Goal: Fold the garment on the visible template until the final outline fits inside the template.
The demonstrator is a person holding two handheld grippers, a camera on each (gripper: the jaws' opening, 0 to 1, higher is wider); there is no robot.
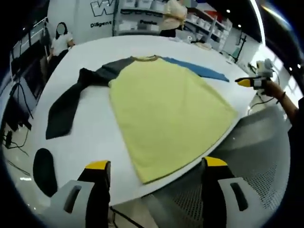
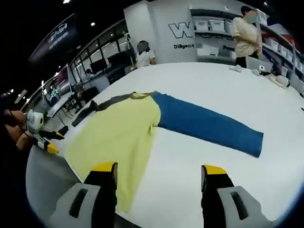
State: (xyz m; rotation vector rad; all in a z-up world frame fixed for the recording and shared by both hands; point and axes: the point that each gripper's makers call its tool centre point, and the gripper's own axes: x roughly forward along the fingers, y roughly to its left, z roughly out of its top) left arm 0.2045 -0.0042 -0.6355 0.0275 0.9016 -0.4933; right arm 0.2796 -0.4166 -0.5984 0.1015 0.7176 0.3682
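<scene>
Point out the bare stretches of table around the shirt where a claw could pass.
Bare white table lies beyond the blue sleeve toward the shelves, and again between that sleeve and the right claw. Another patch sits between the dark sleeve and the yellow body. The near edge, where the hem overhangs, is crowded.

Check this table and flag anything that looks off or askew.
The yellow shirt lies flat, but its hem corner hangs past the table edge. The dark sleeve bends crookedly; the blue sleeve lies straight. No template outline is visible.
</scene>
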